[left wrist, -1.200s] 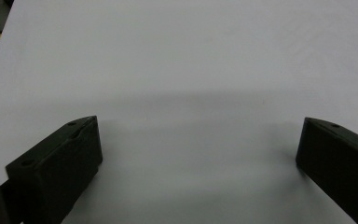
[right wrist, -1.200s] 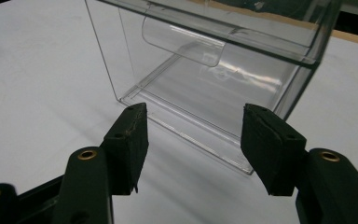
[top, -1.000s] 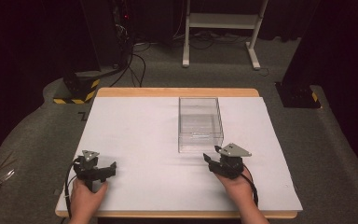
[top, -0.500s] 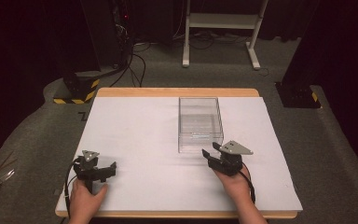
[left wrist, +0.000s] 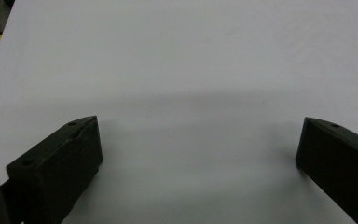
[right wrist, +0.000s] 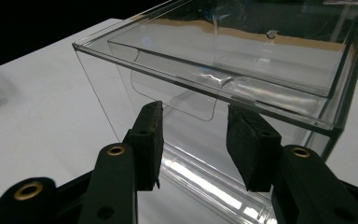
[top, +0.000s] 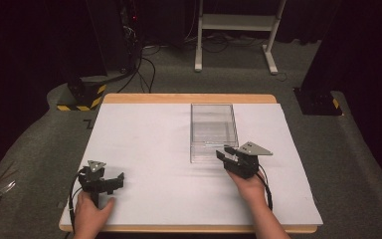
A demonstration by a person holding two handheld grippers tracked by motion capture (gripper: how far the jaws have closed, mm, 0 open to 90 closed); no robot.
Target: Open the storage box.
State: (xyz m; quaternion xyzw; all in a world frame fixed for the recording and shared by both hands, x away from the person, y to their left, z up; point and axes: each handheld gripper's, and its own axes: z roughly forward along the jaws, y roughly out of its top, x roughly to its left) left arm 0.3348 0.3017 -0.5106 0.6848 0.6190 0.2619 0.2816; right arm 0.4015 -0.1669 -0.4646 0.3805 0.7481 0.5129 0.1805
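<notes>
A clear box [top: 214, 130] stands on the white bench [top: 144, 144], right of centre. The right gripper [right wrist: 193, 140] sits at its near wall, fingers [right wrist: 148, 140] apart and just been closing, not yet clamped on it. The left gripper [left wrist: 198, 149] rests well apart, fingers wide over bare bench.

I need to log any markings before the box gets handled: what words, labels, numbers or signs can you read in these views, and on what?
"Z": a lone dark mark on the grey floor mat, beside the table's far left corner; partly cut off, so uncertain.
Yellow-and-black hazard stripes, no words: on the dark base beyond the table.
Clear plastic box: no label or print.
Both grippers: no readable markings.
</notes>
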